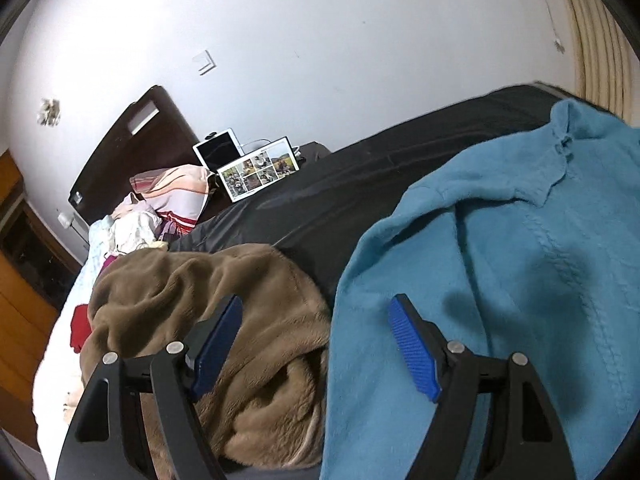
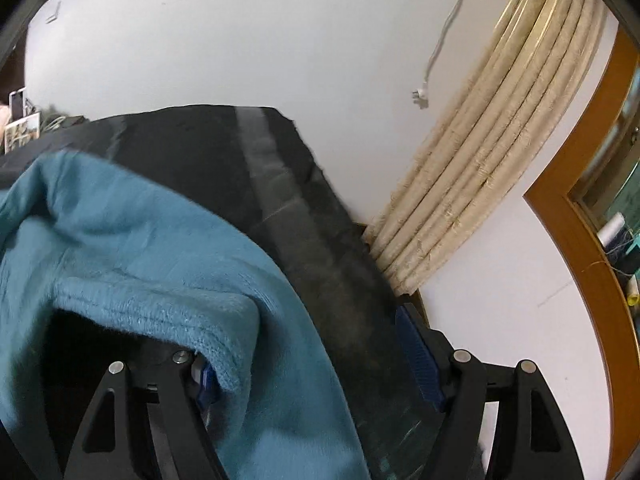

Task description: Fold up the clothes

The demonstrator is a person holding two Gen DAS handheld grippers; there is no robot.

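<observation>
The blue fleece garment (image 1: 500, 280) is spread over the near right part of the bed, lying on the black sheet (image 1: 320, 196), its collar edge rumpled up toward the far side. Beside it on the left, touching its edge, sits a brown plush garment (image 1: 224, 320) in a loose heap, all folds and hollows.

Left tool (image 1: 316, 344) now: fingers wide apart, nothing between them. One blue pad (image 1: 218, 344) hangs over the brown heap, the other (image 1: 414, 350) over the blue fleece, and the seam where the two garments meet runs right through the gap. Whether either pad touches cloth, I cannot tell.

Over to the right tool (image 2: 316, 364): also spread apart. Its right-hand pad (image 2: 418, 356) stands clear against the black sheet (image 2: 224, 152) at the bed's edge. The left-hand pad (image 2: 206, 384) is mostly hidden; a thick ribbed hem of the blue fleece garment (image 2: 140, 256) drapes over that finger and curls down between the two. So cloth lies in the gap, but nothing is pinched.

Up at the head of the bed: a dark wooden headboard (image 1: 132, 148), a striped pillow (image 1: 180, 188), a jumble of pale clothes (image 1: 132, 228), a tablet (image 1: 220, 150) propped upright and a photo print (image 1: 258, 174) just beside it. Cream curtains (image 2: 488, 136) hang against the white wall, and an orange wooden frame (image 2: 588, 216) curves down the right side.
</observation>
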